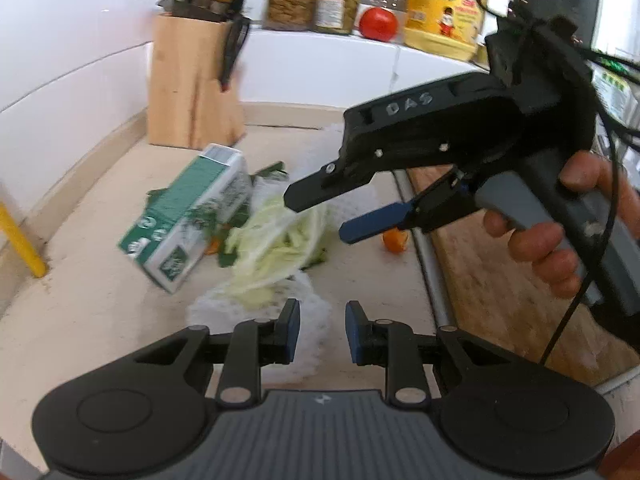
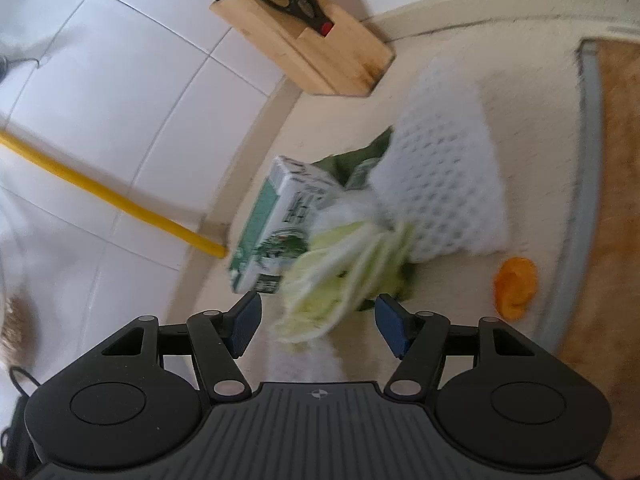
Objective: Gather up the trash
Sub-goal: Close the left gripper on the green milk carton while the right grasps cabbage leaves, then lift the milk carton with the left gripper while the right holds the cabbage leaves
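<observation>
A pile of trash lies on the beige counter: a green and white carton (image 1: 188,216) (image 2: 276,228), pale cabbage leaves (image 1: 276,248) (image 2: 340,276), white foam netting (image 1: 308,312) (image 2: 448,184) and an orange peel (image 1: 394,240) (image 2: 514,284). My left gripper (image 1: 322,332) is open and empty, low over the near piece of netting. My right gripper (image 2: 316,324) is open and empty, its fingers either side of the cabbage leaves' near end; it also shows in the left wrist view (image 1: 324,216), hovering just above the leaves.
A wooden knife block (image 1: 192,84) (image 2: 316,44) stands at the back by the tiled wall. A yellow pipe (image 1: 20,240) (image 2: 100,196) runs at the left. A wooden cutting board (image 1: 500,280) (image 2: 616,200) lies to the right. Jars (image 1: 312,0), a tomato (image 1: 378,23) and an oil bottle (image 1: 444,8) sit on the ledge.
</observation>
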`<state>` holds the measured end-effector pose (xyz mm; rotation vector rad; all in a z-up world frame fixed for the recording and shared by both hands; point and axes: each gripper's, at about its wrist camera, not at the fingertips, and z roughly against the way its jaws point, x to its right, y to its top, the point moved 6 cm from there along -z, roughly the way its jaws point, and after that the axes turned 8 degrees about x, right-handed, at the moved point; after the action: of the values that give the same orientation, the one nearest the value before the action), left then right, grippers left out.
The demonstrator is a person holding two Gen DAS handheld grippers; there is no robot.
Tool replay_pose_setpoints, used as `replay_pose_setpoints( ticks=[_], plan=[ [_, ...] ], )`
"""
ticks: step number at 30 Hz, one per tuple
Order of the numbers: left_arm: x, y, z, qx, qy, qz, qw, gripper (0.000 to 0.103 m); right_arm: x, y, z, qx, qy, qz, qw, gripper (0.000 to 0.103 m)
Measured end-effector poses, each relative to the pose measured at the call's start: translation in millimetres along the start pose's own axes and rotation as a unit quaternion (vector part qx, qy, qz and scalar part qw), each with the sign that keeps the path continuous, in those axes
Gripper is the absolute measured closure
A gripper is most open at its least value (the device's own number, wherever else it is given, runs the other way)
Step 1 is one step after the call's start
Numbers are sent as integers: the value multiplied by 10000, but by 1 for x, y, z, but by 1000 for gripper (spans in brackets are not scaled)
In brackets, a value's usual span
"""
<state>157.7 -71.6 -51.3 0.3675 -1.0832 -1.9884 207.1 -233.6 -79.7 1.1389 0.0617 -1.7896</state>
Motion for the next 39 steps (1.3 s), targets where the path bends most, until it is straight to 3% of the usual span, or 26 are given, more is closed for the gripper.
replay_pose_setpoints(
  ticks=[3,6,8,11,14,17,20,21,25,29,31,35,39],
  plan=[
    [-10,5,5,78,174,-87,9998,81,-3,-1,-20,-69,-3,-91,9999,32],
    [-23,14,8,163,377,-197,9990,78,3,-5,-39,-245,-68,-307,9992,39],
    [-32,22,6,209,520,-338,9979,75,9,-7,-45,-309,-98,-470,9984,66],
    [-45,33,-4,191,676,-563,9959,73,16,-9,-44,-353,-26,-625,9974,81],
    [-57,45,-20,121,747,-801,9939,72,14,-6,-32,-297,78,-567,9979,87],
    [-68,60,-35,188,881,-1067,9902,66,7,-2,-13,-160,142,-288,9994,89],
    [-77,71,-56,70,734,-1310,9886,46,6,0,5,-86,222,-232,9994,90],
    [-80,72,-66,-34,692,-1377,9880,46,6,1,8,-68,240,-247,9994,90],
    [-86,63,-98,-514,674,-1421,9862,46,3,6,25,72,338,-240,9991,90],
    [-84,49,-106,-816,687,-1214,9868,58,0,9,41,141,363,-117,9992,90],
    [-80,45,-97,-878,521,-898,9907,65,2,8,52,154,303,-87,9994,90],
    [-74,32,-67,-964,208,17,9951,66,4,2,64,118,181,60,9997,90],
    [-58,12,-38,-1012,231,275,9942,65,17,-13,59,-132,-166,112,9997,89]
  ],
)
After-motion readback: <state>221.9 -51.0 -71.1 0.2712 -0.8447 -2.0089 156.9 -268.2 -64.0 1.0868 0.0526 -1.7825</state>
